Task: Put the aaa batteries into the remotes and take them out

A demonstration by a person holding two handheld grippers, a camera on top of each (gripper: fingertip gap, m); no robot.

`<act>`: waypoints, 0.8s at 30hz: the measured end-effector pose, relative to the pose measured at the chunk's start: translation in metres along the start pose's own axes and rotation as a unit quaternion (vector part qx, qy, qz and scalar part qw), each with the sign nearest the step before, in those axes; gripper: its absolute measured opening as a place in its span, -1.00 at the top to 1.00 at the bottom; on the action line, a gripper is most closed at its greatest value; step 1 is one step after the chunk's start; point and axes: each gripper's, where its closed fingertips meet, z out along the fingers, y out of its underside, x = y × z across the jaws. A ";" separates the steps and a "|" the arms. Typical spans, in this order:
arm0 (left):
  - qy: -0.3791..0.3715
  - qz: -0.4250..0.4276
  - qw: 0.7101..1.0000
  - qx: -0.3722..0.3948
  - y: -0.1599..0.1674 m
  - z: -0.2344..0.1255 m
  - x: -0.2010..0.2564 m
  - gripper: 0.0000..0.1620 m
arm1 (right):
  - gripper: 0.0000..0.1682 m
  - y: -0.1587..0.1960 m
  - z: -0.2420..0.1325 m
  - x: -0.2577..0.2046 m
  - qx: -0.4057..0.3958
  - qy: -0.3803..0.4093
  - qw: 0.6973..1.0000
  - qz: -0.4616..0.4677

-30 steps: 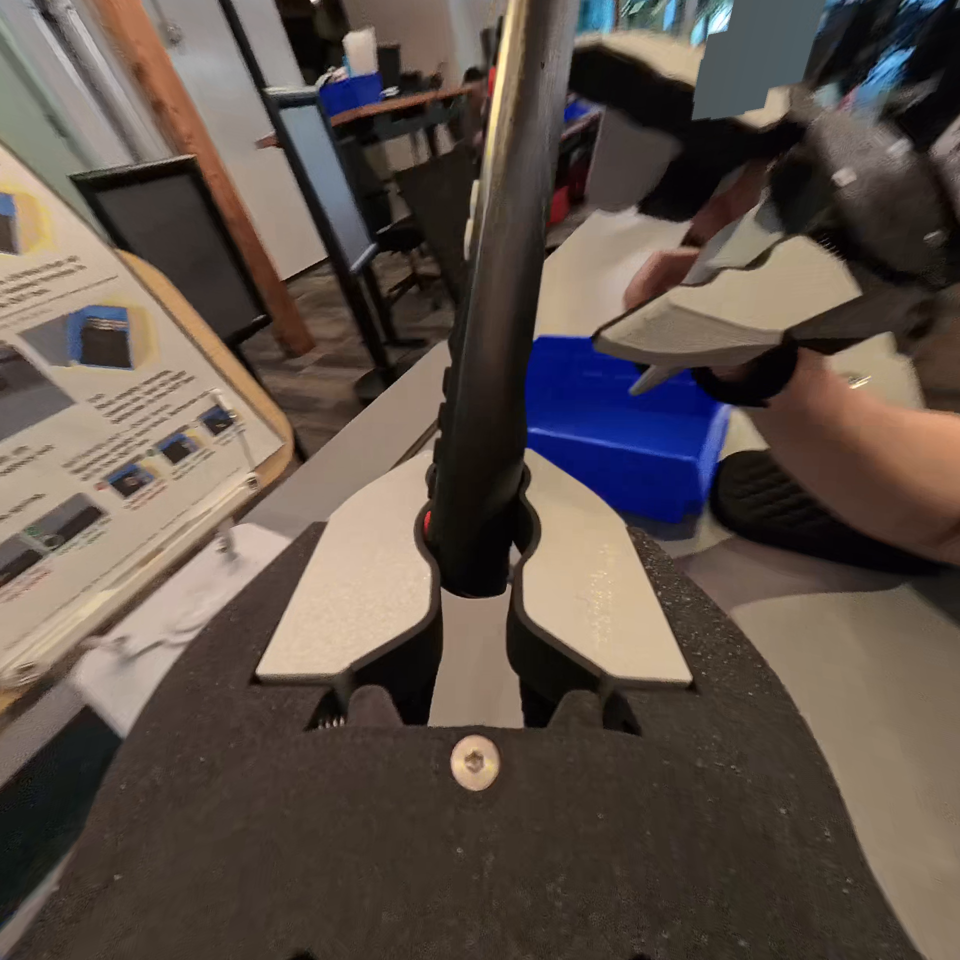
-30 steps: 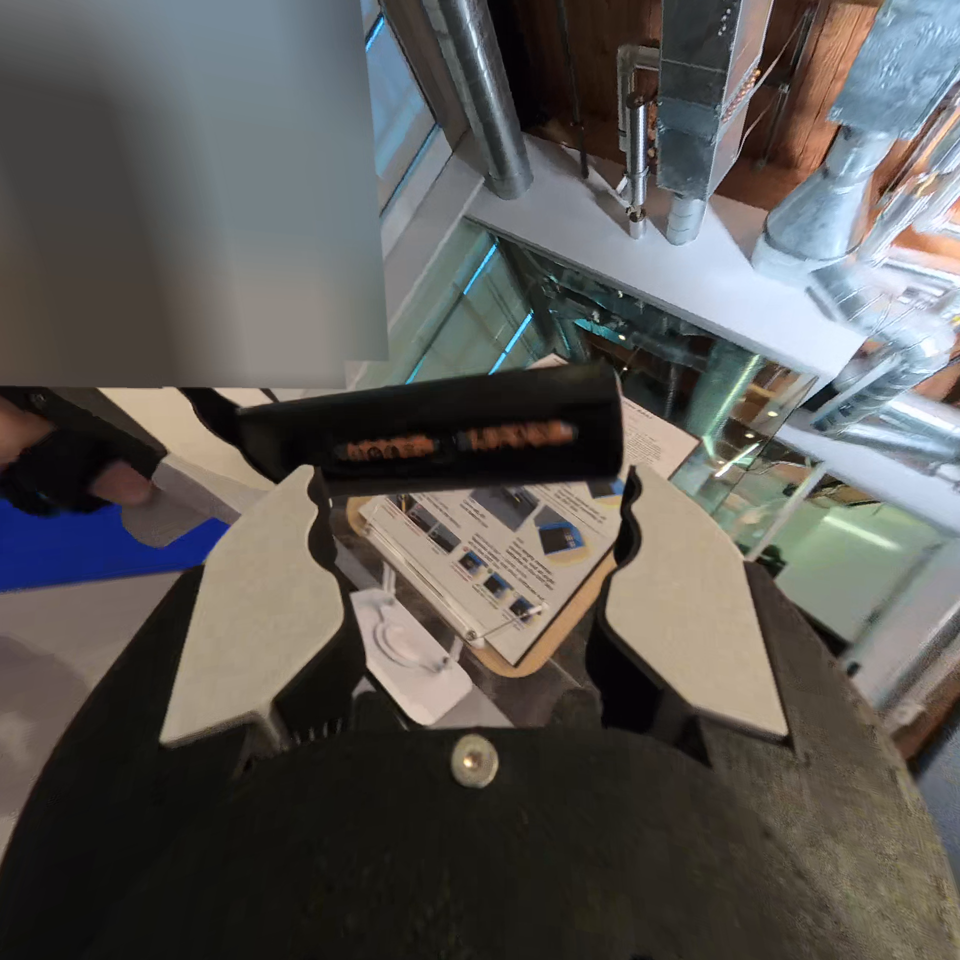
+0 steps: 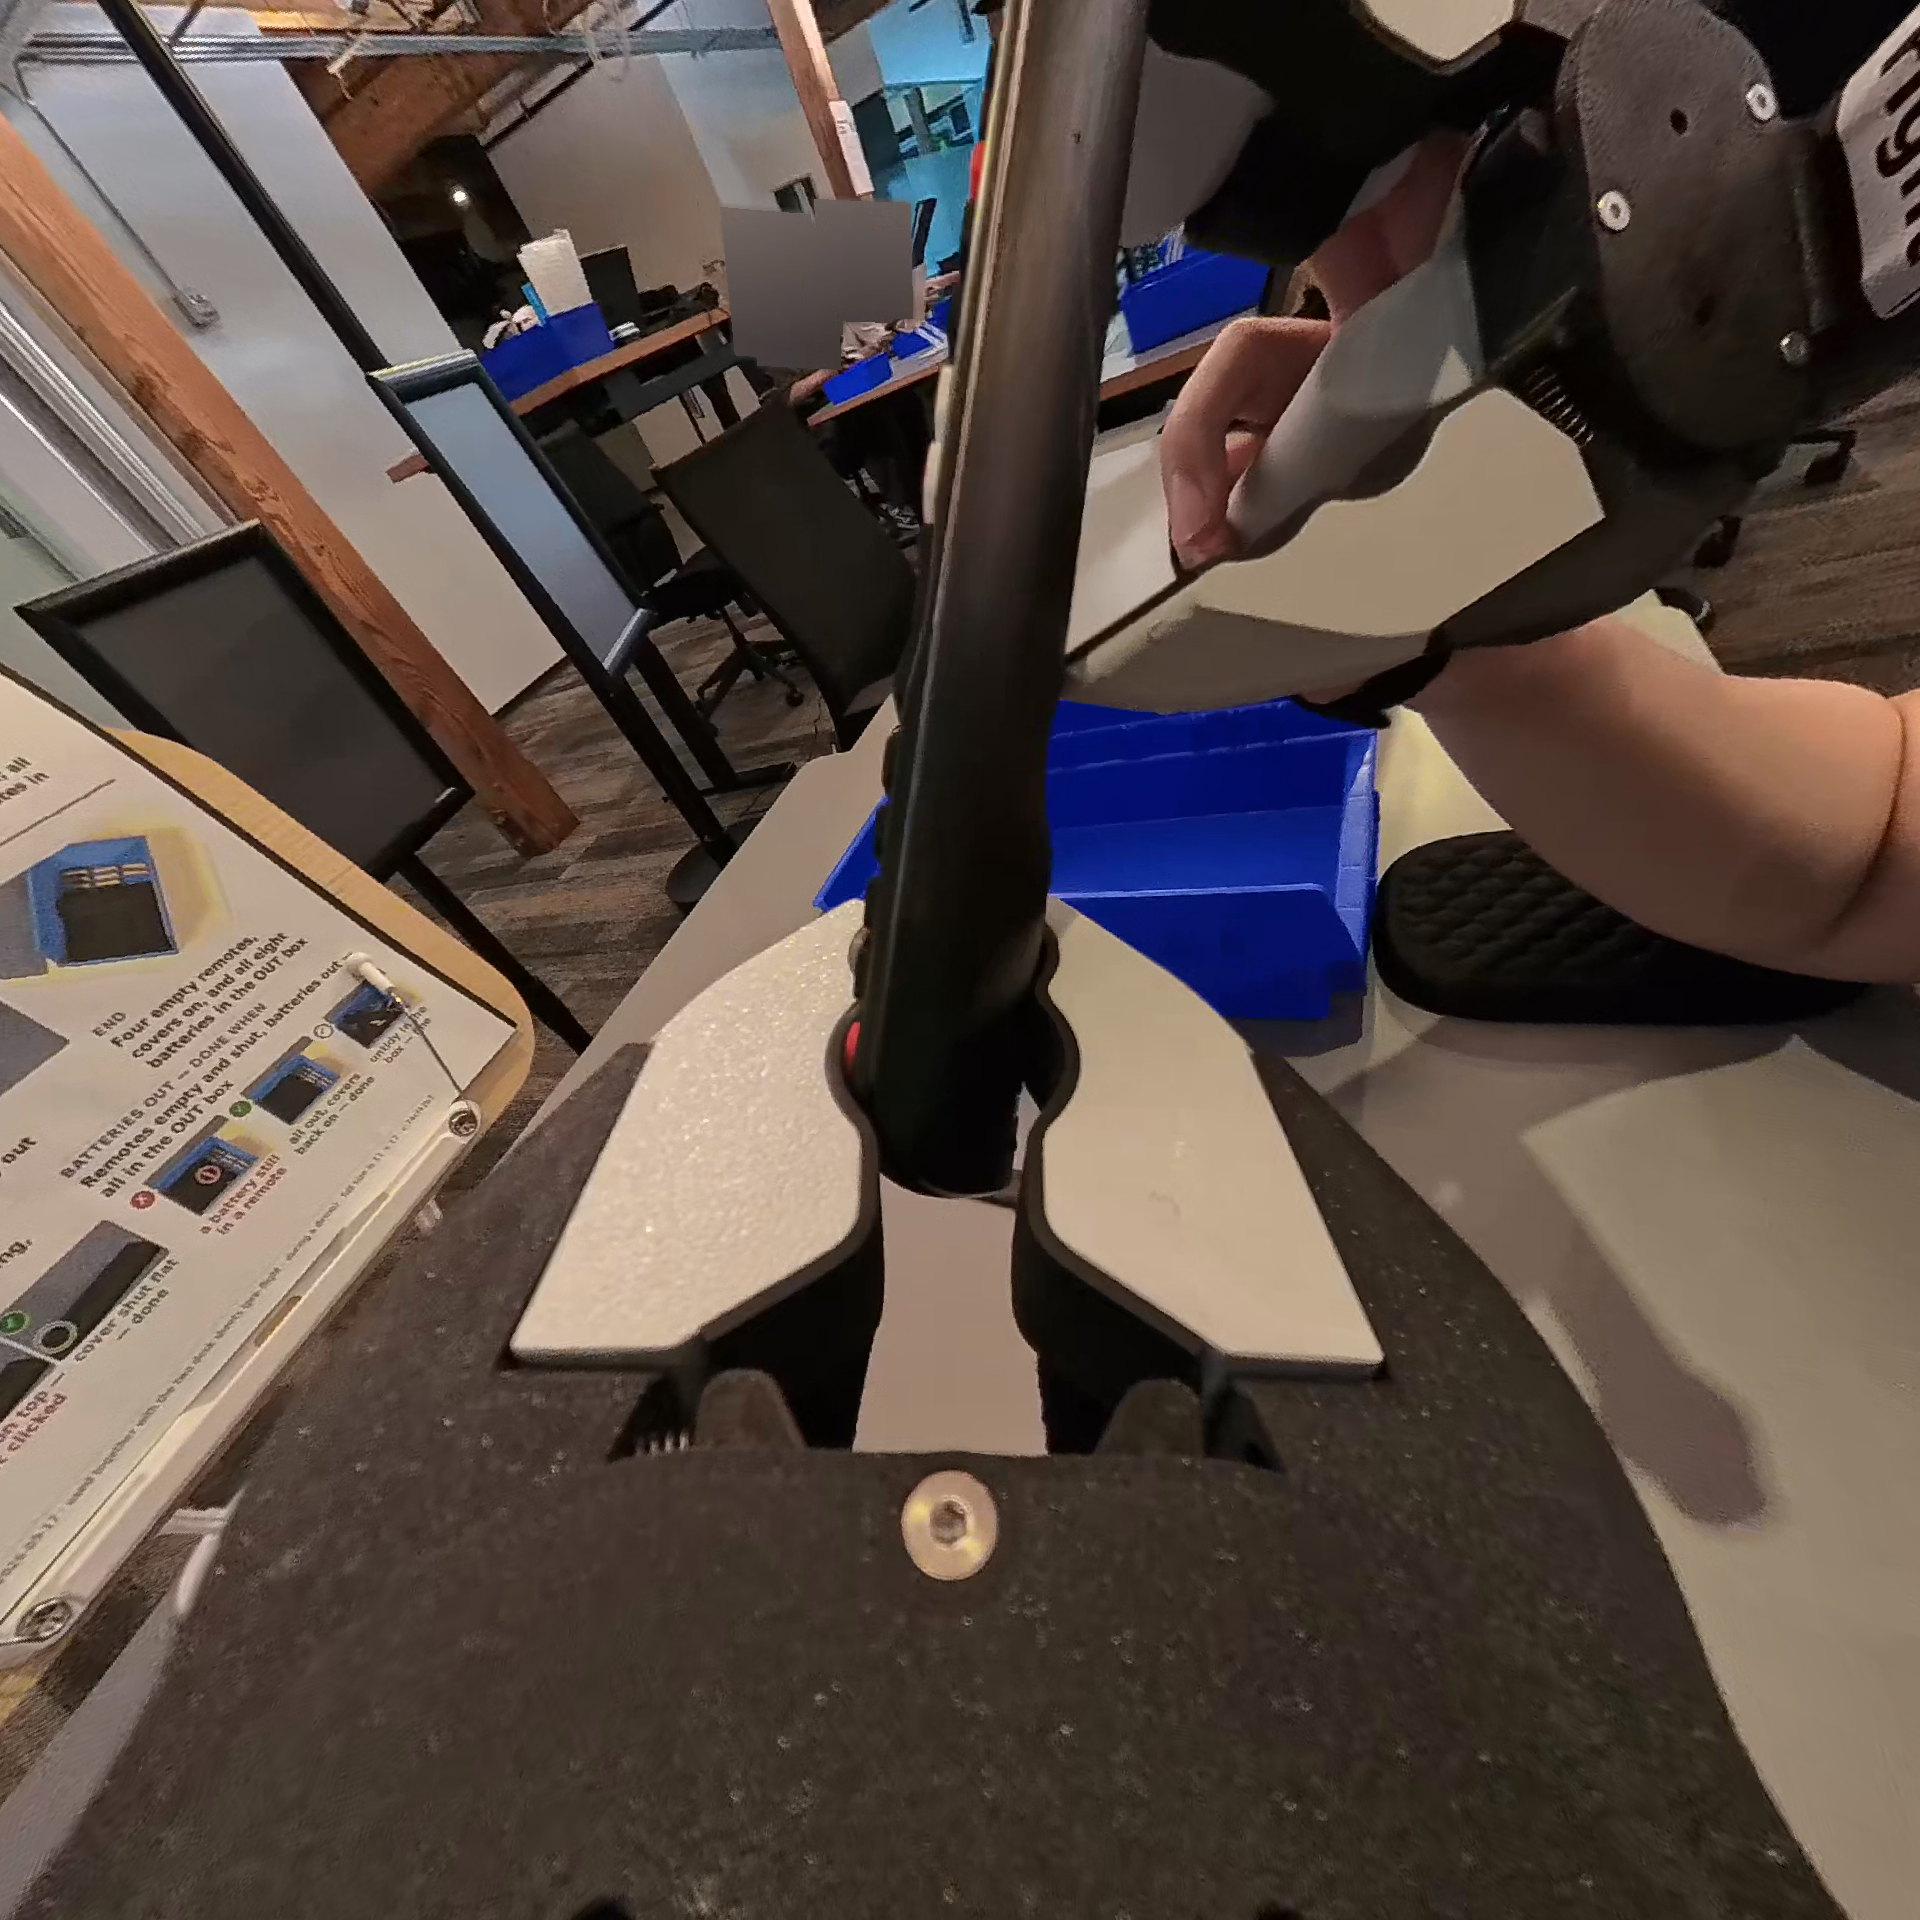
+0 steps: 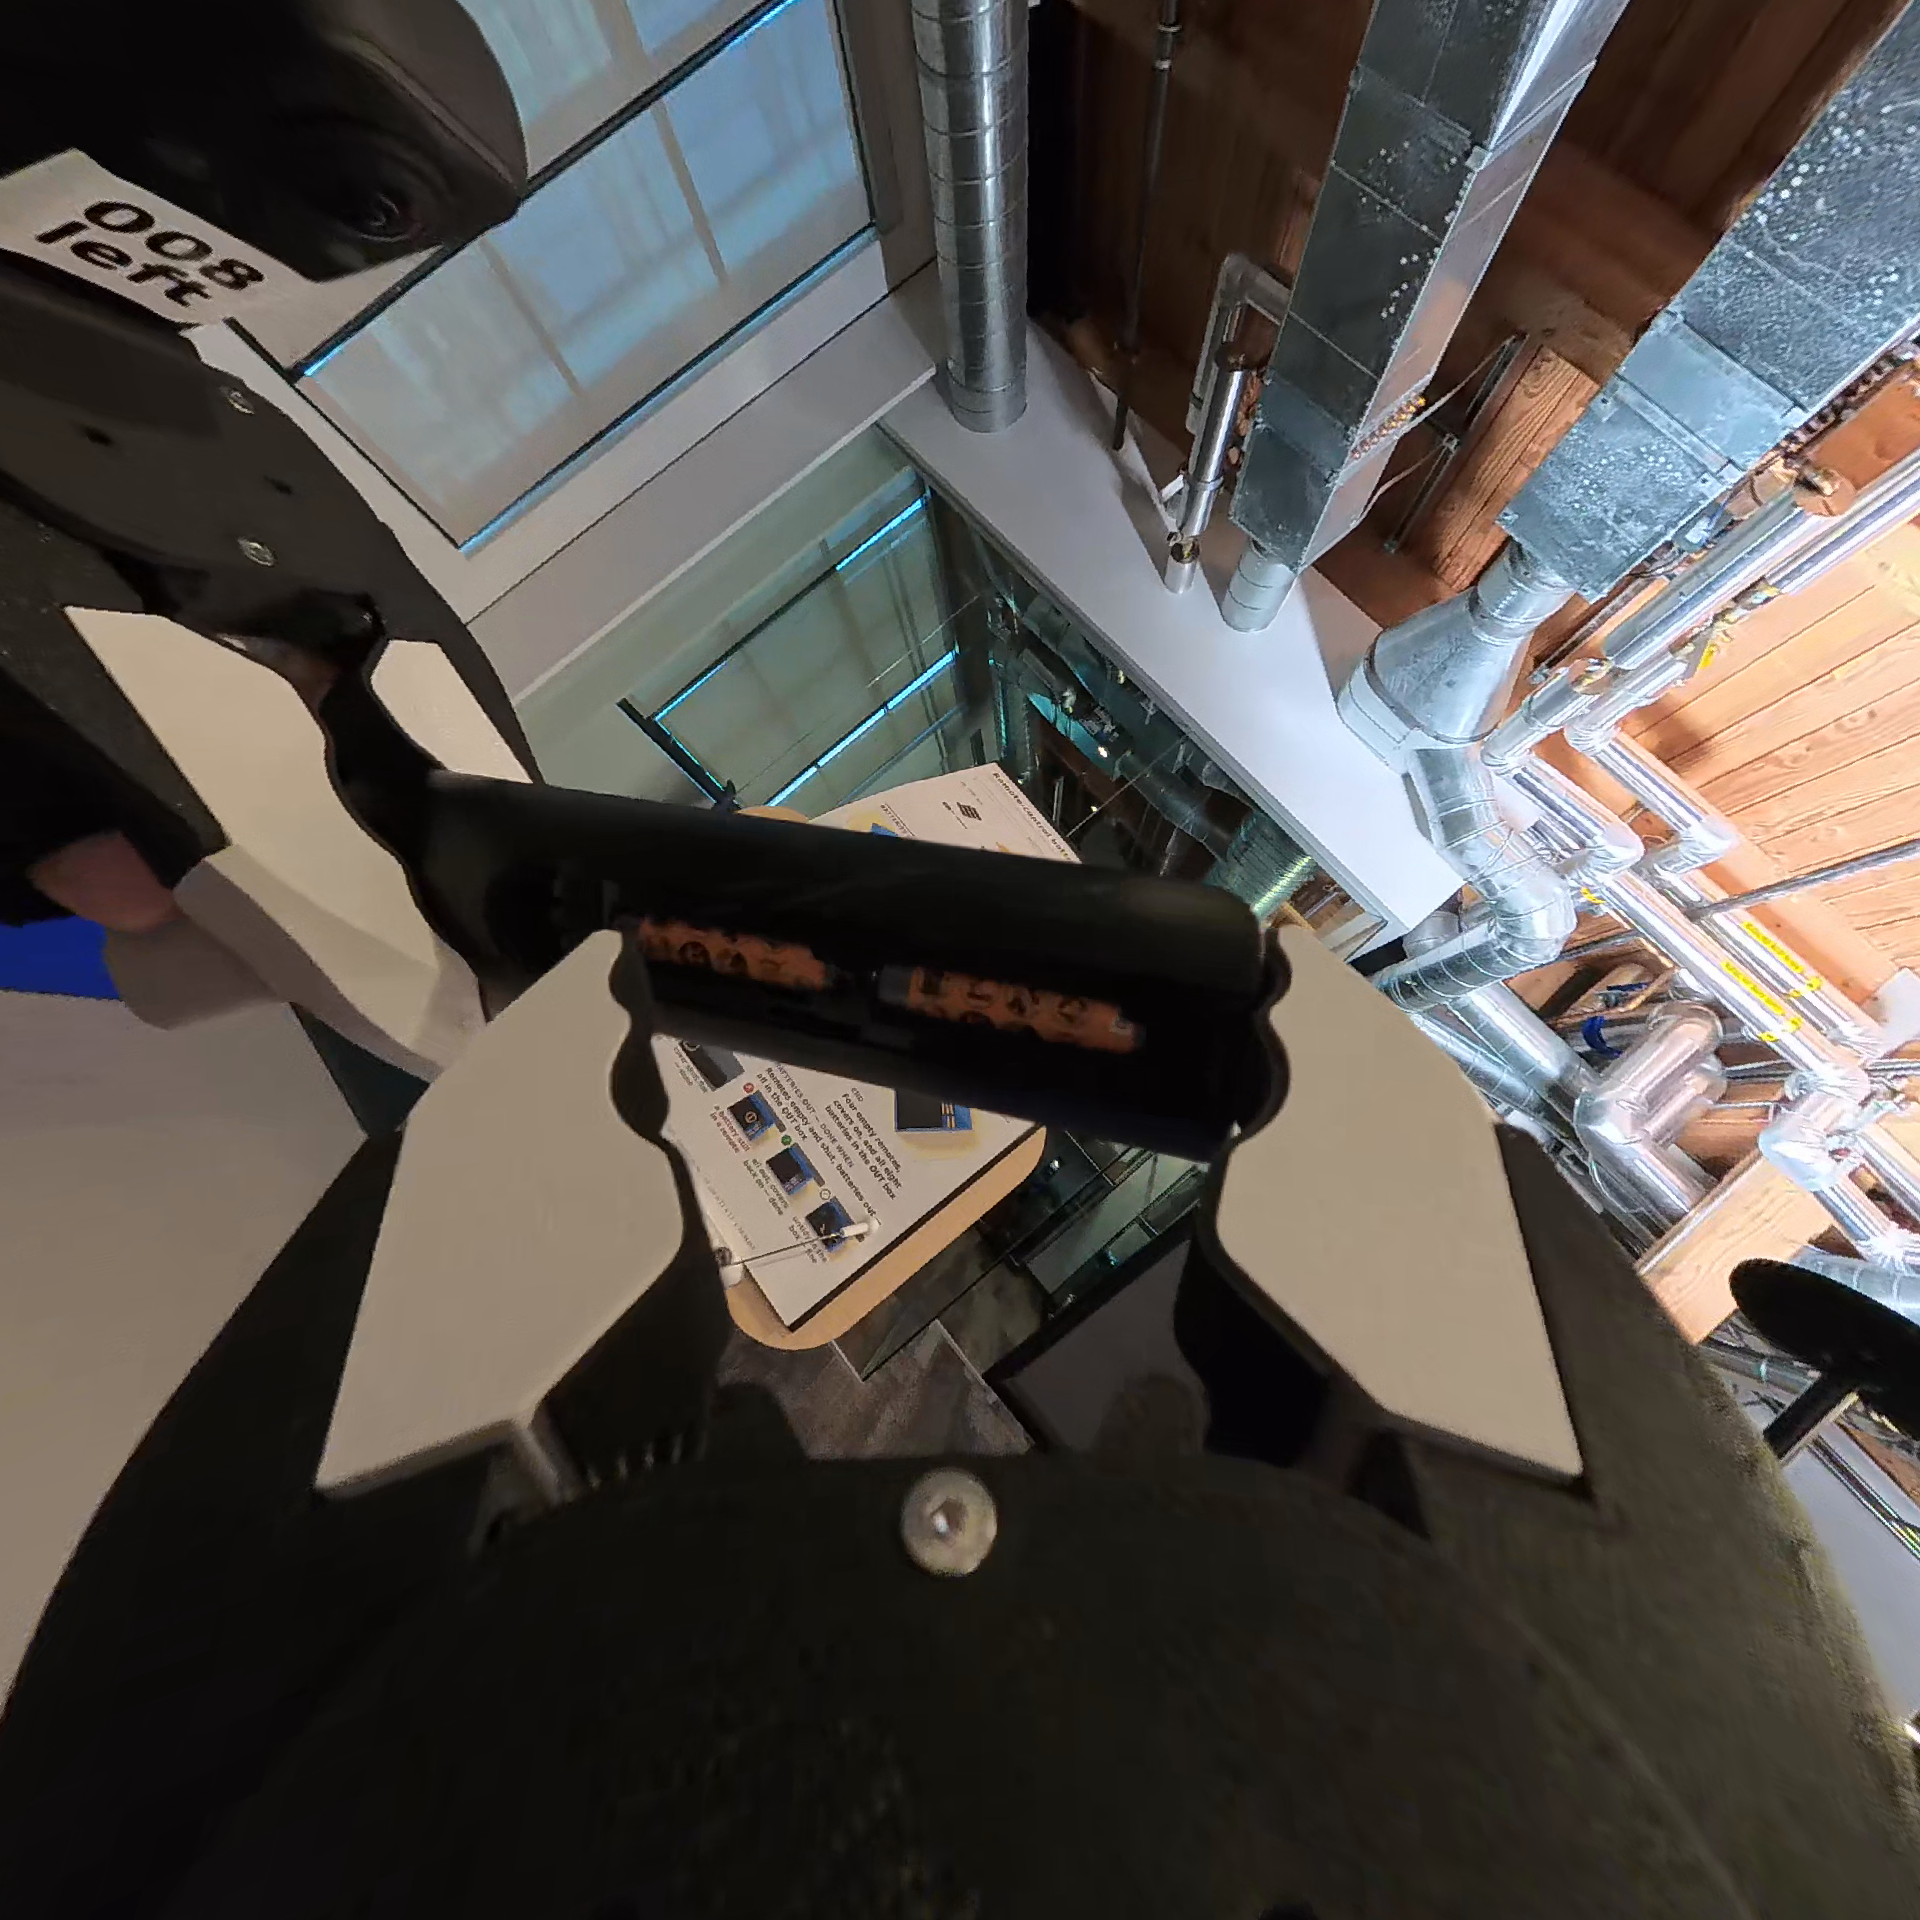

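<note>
A black remote (image 3: pixel 997 623) stands upright in my left gripper (image 3: pixel 951 997), which is shut on its lower end. In the right wrist view the remote (image 4: pixel 935 894) lies crosswise with its battery bay open, and two orange-and-black batteries (image 4: pixel 883 987) sit end to end inside. My right gripper (image 4: pixel 940 956) is open wide. Its fingertips stand at either end of the bay, the right one against the remote's end. The left gripper (image 4: pixel 343 727) shows at the upper left of that view. The right gripper (image 3: pixel 1132 343), held by a hand, shows at the upper right of the left wrist view.
A blue bin (image 3: pixel 1195 852) with dividers stands on the grey table (image 3: pixel 1558 1247) behind the remote. A black padded rest (image 3: pixel 1538 935) lies under the person's forearm. An instruction board (image 3: pixel 156 1091) leans at the left, also visible in the right wrist view (image 4: pixel 831 1174).
The right gripper has come closer to the remote. The battery bay, which was just above its fingertips, now sits between them. Its opening looks unchanged. The left gripper still holds the remote.
</note>
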 end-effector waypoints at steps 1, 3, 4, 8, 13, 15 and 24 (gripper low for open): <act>-0.002 0.002 1.000 0.000 0.000 0.000 0.000 0.70 | -0.31 0.001 0.000 0.000 -0.001 -0.001 1.000 0.001; -0.012 0.010 1.000 -0.002 0.000 0.000 -0.002 0.70 | -0.32 0.001 0.000 0.000 -0.001 -0.002 1.000 0.007; -0.017 0.014 1.000 -0.003 -0.001 0.000 -0.002 0.71 | -0.32 0.001 0.000 0.000 -0.001 0.002 1.000 0.007; -0.013 0.016 1.000 0.003 -0.003 -0.001 0.000 0.71 | -0.33 -0.002 -0.001 0.001 0.006 0.006 1.000 0.008; -0.006 0.017 1.000 0.000 -0.002 -0.002 0.000 0.70 | -0.31 0.000 0.000 0.001 0.000 0.003 1.000 0.005; -0.009 0.020 1.000 -0.001 -0.002 -0.002 0.000 0.71 | -0.31 0.000 0.000 0.001 -0.001 0.006 1.000 0.003; 0.016 -0.008 1.000 0.003 -0.002 -0.002 0.003 0.71 | -0.31 -0.001 0.000 0.000 0.003 0.003 1.000 0.007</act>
